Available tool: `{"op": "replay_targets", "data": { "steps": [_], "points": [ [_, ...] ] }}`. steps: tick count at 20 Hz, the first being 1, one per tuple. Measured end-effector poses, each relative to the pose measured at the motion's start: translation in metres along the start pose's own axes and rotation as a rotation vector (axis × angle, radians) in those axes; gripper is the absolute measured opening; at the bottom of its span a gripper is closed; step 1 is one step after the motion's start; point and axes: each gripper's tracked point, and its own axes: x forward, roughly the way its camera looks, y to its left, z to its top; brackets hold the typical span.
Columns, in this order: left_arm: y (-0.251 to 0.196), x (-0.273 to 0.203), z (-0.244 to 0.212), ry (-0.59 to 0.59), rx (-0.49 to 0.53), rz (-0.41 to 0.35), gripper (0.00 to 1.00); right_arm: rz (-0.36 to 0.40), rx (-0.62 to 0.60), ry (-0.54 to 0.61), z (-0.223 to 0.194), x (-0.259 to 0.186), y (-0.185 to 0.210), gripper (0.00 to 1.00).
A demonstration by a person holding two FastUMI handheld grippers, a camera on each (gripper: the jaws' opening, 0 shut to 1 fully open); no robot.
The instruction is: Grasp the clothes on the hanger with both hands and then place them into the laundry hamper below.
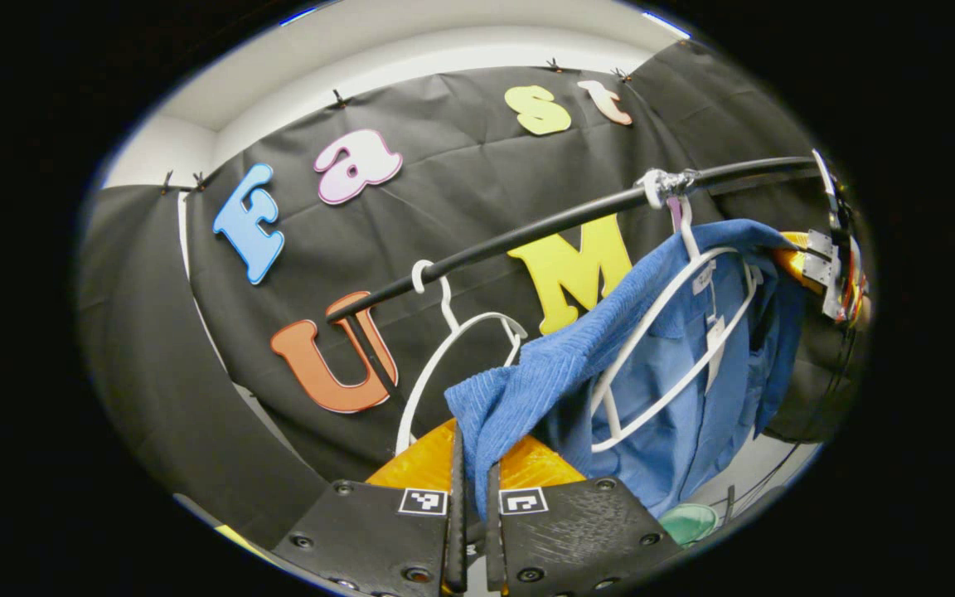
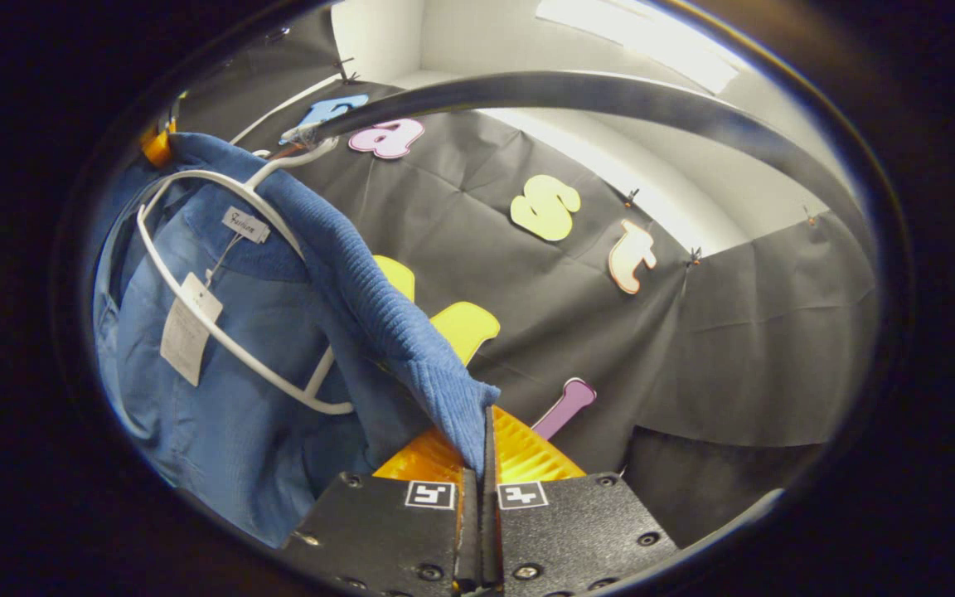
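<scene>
A blue garment (image 1: 693, 390) hangs on a white hanger (image 1: 676, 348) hooked to a black rail (image 1: 527, 236). My left gripper (image 1: 474, 464) is shut on a pulled-out ribbed edge of the garment, down and left of the hanger. In the right gripper view the same blue garment (image 2: 245, 398) and its white hanger (image 2: 220, 332) are at the left, with paper tags at the collar. My right gripper (image 2: 482, 448) is shut on another stretched ribbed edge of the garment. The other gripper (image 1: 838, 265) shows at the far right of the left gripper view, at the garment's far shoulder.
An empty white hanger (image 1: 453, 340) hangs on the rail to the left of the garment. A green round object (image 1: 689, 522) lies low beneath the garment. The black rail (image 2: 610, 95) arcs overhead in the right gripper view.
</scene>
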Motion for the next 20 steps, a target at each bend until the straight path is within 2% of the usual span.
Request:
{"op": "replay_targets", "data": {
  "steps": [4, 8, 16, 20],
  "points": [
    [-0.002, 0.022, -0.010, 0.018, 0.050, 0.000, 0.09, -0.009, -0.039, -0.009, -0.005, 0.004, 0.001, 0.06],
    [-0.012, 0.040, -0.023, 0.032, 0.009, -0.043, 0.08, 0.024, 0.000, 0.016, -0.020, 0.015, 0.006, 0.07],
    [-0.045, 0.062, -0.052, 0.033, -0.073, -0.199, 0.09, 0.055, -0.031, 0.022, -0.030, 0.024, 0.011, 0.06],
    [-0.059, 0.064, -0.061, 0.032, -0.136, -0.282, 0.08, 0.042, -0.023, 0.013, -0.032, 0.027, 0.010, 0.06]
  ]
}}
